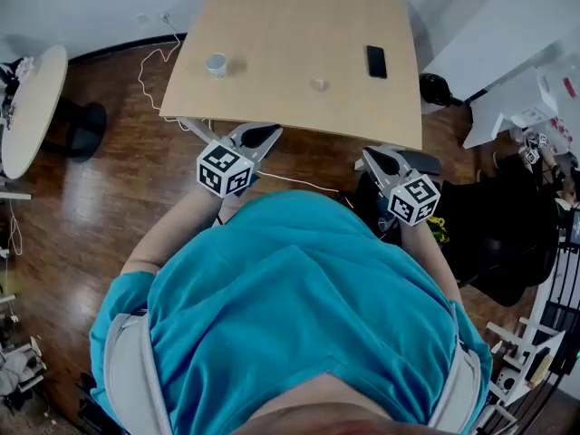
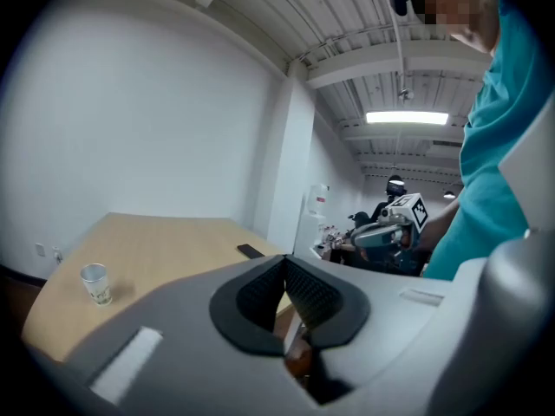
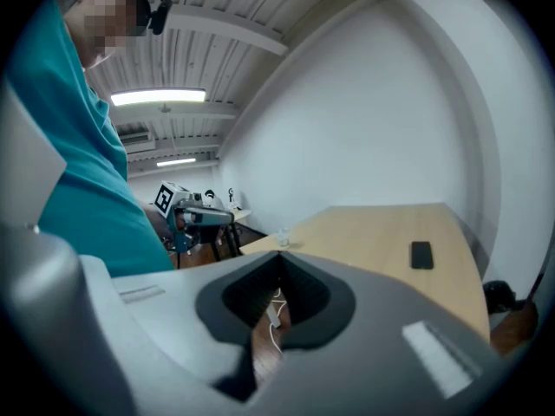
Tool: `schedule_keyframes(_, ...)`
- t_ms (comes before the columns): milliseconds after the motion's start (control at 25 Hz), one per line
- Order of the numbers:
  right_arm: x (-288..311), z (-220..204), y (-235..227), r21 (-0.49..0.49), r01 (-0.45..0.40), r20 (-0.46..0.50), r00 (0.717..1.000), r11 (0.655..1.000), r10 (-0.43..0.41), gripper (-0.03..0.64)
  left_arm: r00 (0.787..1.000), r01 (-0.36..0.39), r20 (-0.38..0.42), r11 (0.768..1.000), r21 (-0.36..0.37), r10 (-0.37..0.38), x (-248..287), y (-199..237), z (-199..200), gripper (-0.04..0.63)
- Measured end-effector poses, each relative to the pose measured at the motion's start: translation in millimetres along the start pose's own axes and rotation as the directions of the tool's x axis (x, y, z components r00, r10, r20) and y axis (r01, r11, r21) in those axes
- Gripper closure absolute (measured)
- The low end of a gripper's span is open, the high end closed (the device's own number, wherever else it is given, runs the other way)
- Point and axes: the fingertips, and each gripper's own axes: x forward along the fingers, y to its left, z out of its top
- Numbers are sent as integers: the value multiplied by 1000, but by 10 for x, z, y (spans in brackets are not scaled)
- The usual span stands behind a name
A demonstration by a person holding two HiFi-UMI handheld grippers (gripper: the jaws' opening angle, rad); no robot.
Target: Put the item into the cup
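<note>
The left gripper (image 2: 284,271) and right gripper (image 3: 279,280) are both closed and empty, off the near edge of the surface (image 1: 290,25). The item (image 1: 319,84), mid-surface, is too small to identify. The cup (image 1: 216,64) stands near the left edge.

The person wore a teal short-sleeved shirt (image 1: 299,324) with pale grey panels (image 1: 131,370) at both sides and a black headset (image 3: 149,11). The left claw (image 1: 268,134) and right claw (image 1: 370,157) were grey, with black ribbed pads (image 2: 260,297) and white cubes (image 1: 224,170) bearing black square markers.

Both arms tucked close to the chest — left gripper (image 2: 284,284) and right gripper (image 3: 277,277), jaws closed, empty.
</note>
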Motion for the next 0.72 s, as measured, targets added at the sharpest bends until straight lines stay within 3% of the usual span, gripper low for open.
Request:
schedule_keyframes(200, -41, 44, -638, -39, -65, 9, 998, 997, 65, 614, 989, -109, -92, 993, 37, 112, 703, 186, -82, 591)
schedule_keyframes(360, 56, 40, -962, -54, -95, -4, 995, 994, 95, 614, 965, -172, -200, 985, 9, 170, 1157, 463, -266, 565)
schedule_keyframes(560, 188, 19, -1208, -26, -77, -13, 997, 997, 77, 614, 937, -195, -300, 980, -29, 177, 1699, 804, -415, 494)
schedule_keyframes(720, 352, -56, -1256, 15, -39, -34, 999, 999, 39, 614, 909, -169, -386, 986, -1, 156, 2077, 1083, -626, 451)
